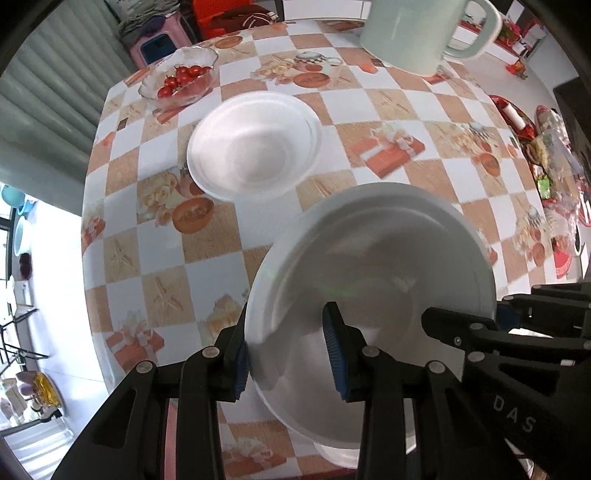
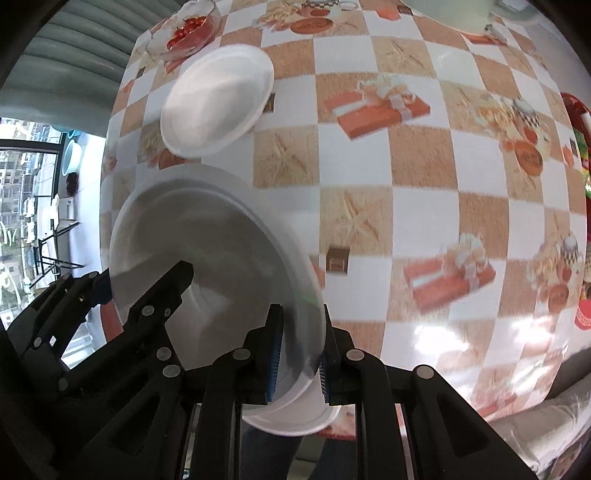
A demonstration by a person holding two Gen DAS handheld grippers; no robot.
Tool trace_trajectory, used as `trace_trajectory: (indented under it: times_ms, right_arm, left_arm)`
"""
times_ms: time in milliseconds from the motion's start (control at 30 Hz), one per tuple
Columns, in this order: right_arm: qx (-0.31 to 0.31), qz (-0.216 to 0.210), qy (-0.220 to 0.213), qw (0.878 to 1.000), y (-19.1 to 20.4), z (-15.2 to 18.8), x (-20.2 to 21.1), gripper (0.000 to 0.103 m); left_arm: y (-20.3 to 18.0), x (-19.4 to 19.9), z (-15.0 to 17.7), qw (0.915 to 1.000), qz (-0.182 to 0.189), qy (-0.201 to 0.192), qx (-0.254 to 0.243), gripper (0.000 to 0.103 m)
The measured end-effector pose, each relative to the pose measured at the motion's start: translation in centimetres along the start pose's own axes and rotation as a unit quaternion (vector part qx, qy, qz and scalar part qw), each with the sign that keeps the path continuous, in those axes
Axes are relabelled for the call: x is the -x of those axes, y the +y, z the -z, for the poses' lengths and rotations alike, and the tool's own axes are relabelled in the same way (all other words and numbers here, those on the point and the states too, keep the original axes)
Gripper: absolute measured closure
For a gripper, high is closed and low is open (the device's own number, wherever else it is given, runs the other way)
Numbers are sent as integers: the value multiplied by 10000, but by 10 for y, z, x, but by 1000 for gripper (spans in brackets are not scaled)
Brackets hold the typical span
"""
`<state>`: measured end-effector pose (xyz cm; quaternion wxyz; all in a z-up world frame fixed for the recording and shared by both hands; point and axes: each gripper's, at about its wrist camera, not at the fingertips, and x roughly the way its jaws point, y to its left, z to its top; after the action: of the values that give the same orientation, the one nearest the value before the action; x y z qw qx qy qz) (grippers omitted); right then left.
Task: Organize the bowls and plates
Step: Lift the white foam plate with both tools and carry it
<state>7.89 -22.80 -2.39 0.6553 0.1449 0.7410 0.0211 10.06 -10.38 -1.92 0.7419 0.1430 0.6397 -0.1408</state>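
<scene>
A white bowl is held above the table's near edge by both grippers, tilted. My left gripper grips its left rim, one pad inside and one outside. My right gripper grips its right rim the same way, and shows at the right of the left wrist view. Another white dish lies right under the held bowl. A second white bowl sits on the table beyond, also in the right wrist view.
The table has a checkered orange-and-white cloth. A glass bowl of cherry tomatoes sits at the far left. A pale green jug stands at the back. Red packets and clutter line the right edge.
</scene>
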Motion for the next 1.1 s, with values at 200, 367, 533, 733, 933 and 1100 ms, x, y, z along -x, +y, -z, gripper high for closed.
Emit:
trace_trajectory:
  times_ms: [200, 367, 533, 733, 933, 1100]
  right_arm:
    - [-177, 14, 100, 9998, -4, 28, -6, 83]
    - [-269, 76, 176, 9995, -9, 52, -12, 83]
    - [-400, 95, 260, 9988, -14, 73, -22, 83]
    - [-513, 108, 395, 9978, -17, 88, -37, 83]
    - [-511, 151, 445, 9976, -16, 90, -48, 83]
    - [-614, 88, 459, 9970, -22, 90, -49, 67]
  left_arm:
    - [-14, 2, 29, 9998, 54, 115, -126, 64]
    - [-25, 0, 53, 9995, 111, 223, -214, 64]
    - [-35, -6, 74, 9985, 107, 359, -398, 64]
    - [-42, -17, 92, 9969, 122, 528, -564, 64]
    - [-42, -26, 103, 9958, 237, 669, -570, 64]
    - [-37, -27, 108, 9958, 378, 673, -485, 39]
